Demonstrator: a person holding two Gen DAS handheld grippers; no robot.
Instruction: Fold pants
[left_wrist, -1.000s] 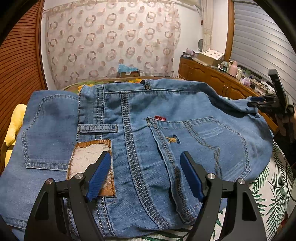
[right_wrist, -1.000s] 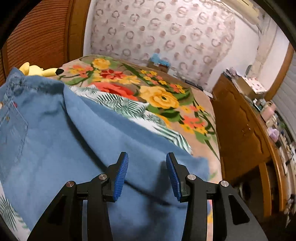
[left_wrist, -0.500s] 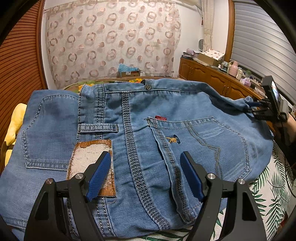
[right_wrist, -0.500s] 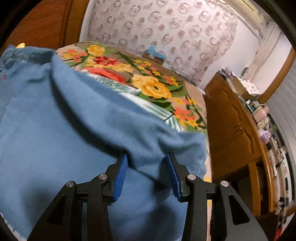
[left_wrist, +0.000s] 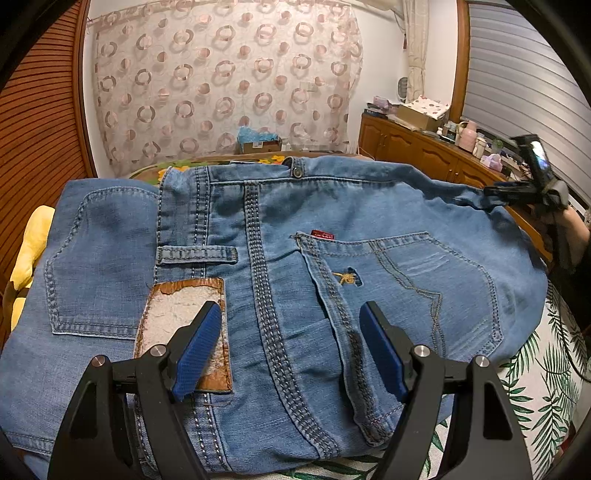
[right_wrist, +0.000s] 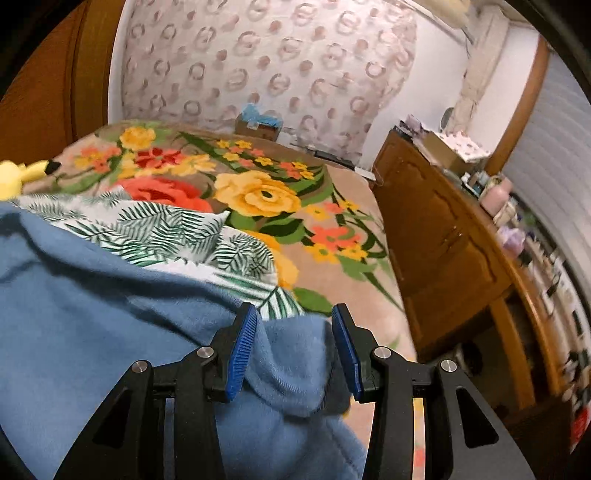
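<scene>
The pants (left_wrist: 280, 280) are spread seat-up across the bed (right_wrist: 332, 266), with the waistband toward the far side and a worn leather patch (left_wrist: 177, 306) beside the belt loop. The left gripper (left_wrist: 288, 347) is held low over the seat of the pants, its blue fingers (left_wrist: 197, 345) spread wide on either side of the centre seam and closed on nothing. Past the right edge of the pants, a strip of leaf-print sheet (left_wrist: 535, 373) is left bare. To the left of the pants a yellow plush toy (left_wrist: 29, 251) is pressed against the fabric edge.

At the right end of the pants, the right gripper (right_wrist: 291, 350) is seen with a raised fold of blue cloth sitting between its parted fingers (right_wrist: 240, 350); whether the fold is pinched cannot be told. Beyond that fold, the flowered blanket (right_wrist: 258, 195) lies uncovered up to the wooden cabinet (right_wrist: 443, 251).
</scene>
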